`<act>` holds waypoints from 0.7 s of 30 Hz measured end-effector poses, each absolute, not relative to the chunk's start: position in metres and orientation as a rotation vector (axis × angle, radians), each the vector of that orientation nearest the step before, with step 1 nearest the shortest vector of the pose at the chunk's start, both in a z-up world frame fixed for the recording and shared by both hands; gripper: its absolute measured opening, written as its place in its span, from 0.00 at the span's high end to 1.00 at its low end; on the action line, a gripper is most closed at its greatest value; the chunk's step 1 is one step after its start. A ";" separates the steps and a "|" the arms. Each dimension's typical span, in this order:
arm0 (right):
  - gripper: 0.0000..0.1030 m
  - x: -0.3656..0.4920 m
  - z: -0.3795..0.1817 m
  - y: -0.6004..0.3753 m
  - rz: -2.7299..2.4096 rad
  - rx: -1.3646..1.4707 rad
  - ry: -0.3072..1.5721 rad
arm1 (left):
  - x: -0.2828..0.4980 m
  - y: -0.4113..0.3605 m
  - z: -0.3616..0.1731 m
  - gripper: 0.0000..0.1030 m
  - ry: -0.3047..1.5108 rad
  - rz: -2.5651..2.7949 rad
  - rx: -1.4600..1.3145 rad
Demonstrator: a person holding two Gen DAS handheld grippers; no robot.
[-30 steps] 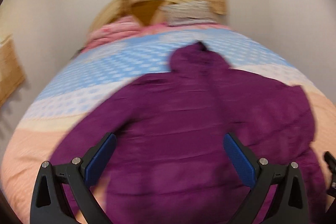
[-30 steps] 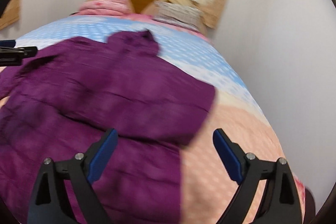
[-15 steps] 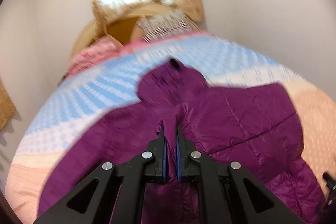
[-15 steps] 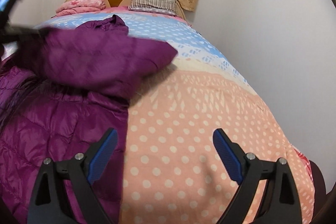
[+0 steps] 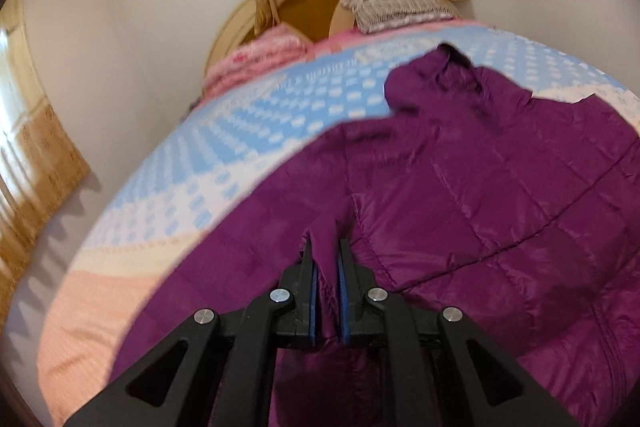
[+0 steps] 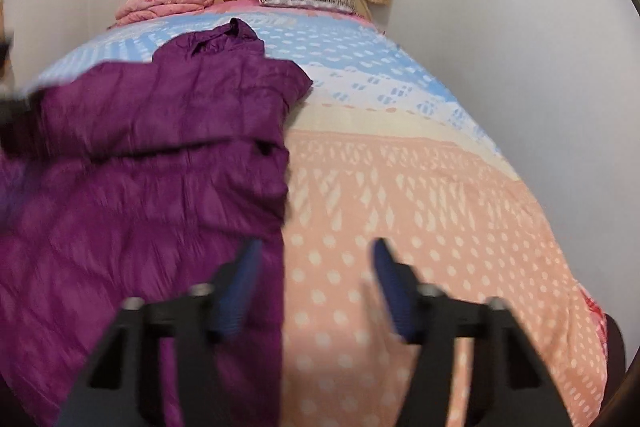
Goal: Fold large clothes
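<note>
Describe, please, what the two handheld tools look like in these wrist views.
Both match: the left tool and right tool have black plastic frames with triangular cut-outs, silver round fasteners at the joints, and blue pads lining the inner finger faces. No cables, markings or sleeves show.

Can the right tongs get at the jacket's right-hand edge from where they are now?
Probably yes. The right tongs have been closing, nothing pinched yet; the purple jacket edge lies flat on the bedspread just inside the left finger, with nothing covering it.
</note>
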State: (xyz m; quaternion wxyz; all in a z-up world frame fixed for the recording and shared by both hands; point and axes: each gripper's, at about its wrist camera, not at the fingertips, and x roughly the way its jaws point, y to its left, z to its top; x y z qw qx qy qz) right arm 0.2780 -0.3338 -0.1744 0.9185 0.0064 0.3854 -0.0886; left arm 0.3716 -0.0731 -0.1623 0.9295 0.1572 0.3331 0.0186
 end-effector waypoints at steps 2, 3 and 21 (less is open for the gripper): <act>0.57 0.301 -0.158 -0.338 -0.191 0.027 0.760 | 0.380 -0.076 -0.171 0.78 0.709 0.055 0.300; 0.57 0.312 -0.154 -0.336 -0.187 0.030 0.750 | 0.382 -0.079 -0.171 0.65 0.709 0.063 0.285; 0.63 0.450 -0.233 -0.345 -0.180 0.145 0.861 | 0.435 -0.113 -0.205 0.15 0.769 0.076 0.298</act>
